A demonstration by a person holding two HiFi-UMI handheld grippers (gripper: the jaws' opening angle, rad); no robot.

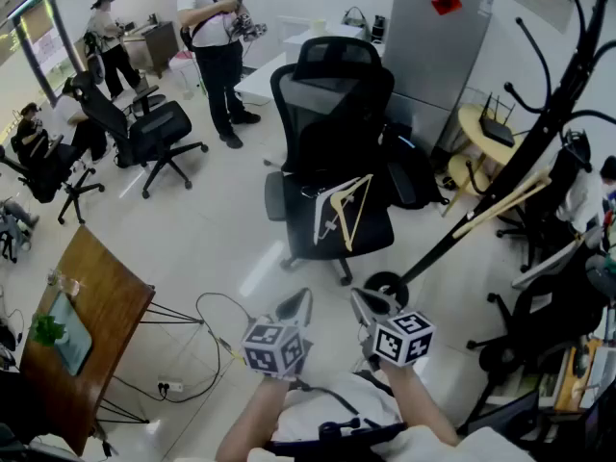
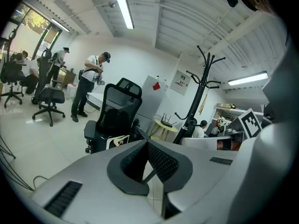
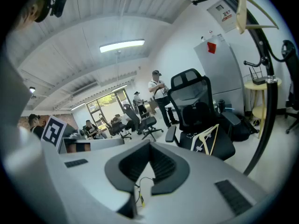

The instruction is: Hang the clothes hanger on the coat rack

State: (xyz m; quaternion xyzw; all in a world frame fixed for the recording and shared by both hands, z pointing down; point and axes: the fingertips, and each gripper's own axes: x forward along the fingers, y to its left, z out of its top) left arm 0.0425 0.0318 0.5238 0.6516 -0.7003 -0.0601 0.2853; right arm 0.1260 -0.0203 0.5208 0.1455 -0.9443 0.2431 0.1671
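A cream wooden clothes hanger (image 1: 345, 210) lies on the seat of a black office chair (image 1: 332, 94), over a white one; it also shows as hanger (image 2: 117, 141) and hanger (image 3: 208, 139). The black coat rack (image 1: 539, 133) stands at the right, seen as rack (image 2: 198, 97) and rack (image 3: 264, 78). Another wooden hanger (image 1: 500, 205) hangs from one of its arms. My left gripper (image 1: 300, 301) and right gripper (image 1: 364, 301) are side by side low in the head view, short of the chair. Both are shut and hold nothing, left gripper (image 2: 147, 143), right gripper (image 3: 149, 143).
A grey cabinet (image 1: 438, 37) and a small round yellow table (image 1: 486, 128) stand behind the chair. A wooden desk (image 1: 91, 306) is at the lower left, with cables (image 1: 207, 345) on the floor. More office chairs (image 1: 144, 128) and a standing person (image 1: 217, 37) are farther back.
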